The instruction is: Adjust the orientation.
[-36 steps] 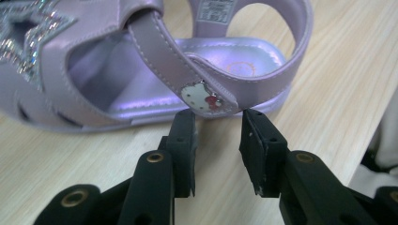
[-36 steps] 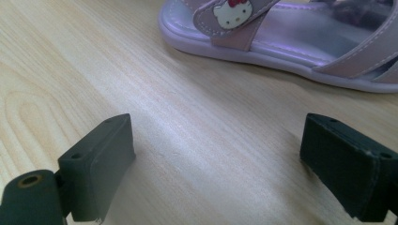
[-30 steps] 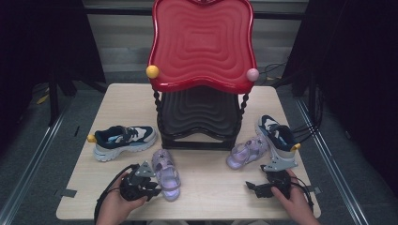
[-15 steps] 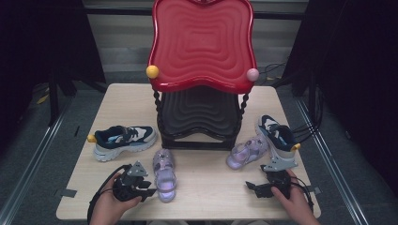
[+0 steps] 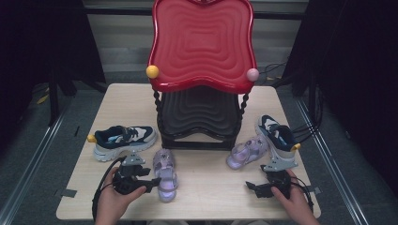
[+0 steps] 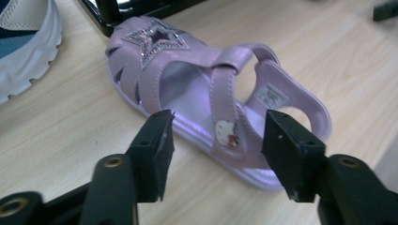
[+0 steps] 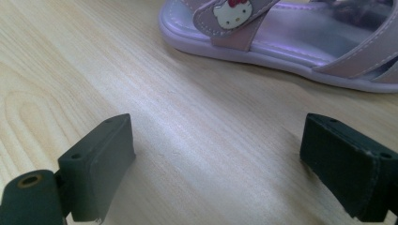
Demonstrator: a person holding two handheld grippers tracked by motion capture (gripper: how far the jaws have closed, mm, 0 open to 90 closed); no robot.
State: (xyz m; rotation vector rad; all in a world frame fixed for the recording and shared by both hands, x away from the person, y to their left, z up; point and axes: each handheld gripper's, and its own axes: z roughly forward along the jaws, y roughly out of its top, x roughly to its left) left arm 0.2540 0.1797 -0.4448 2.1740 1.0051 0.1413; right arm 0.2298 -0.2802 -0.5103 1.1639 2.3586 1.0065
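Two lilac sandals lie on the wooden table (image 5: 211, 187). The left sandal (image 5: 165, 174) is in front of my left gripper (image 5: 151, 180), whose jaws have just been opening. In the left gripper view this sandal (image 6: 187, 89), with its star toe and cat-badge strap, lies just past my left gripper (image 6: 218, 154), and neither pad touches it. My right gripper (image 5: 252, 187) rests near the front right edge, wide open over bare wood. In the right gripper view the other sandal (image 7: 291, 42) lies ahead of my right gripper (image 7: 218, 159). That sandal (image 5: 246, 152) sits by the stand's right foot.
A tall stand with a red wavy top shelf (image 5: 202, 47) and a black lower shelf (image 5: 199, 115) occupies the table's middle and back. A navy-and-white sneaker (image 5: 124, 140) lies at the left and its mate (image 5: 278, 136) at the right. Cables trail off the right side.
My left gripper's jaws have spread apart and the hand has drawn slightly back to the left from the sandal, which stays on the table. The right hand has not moved.
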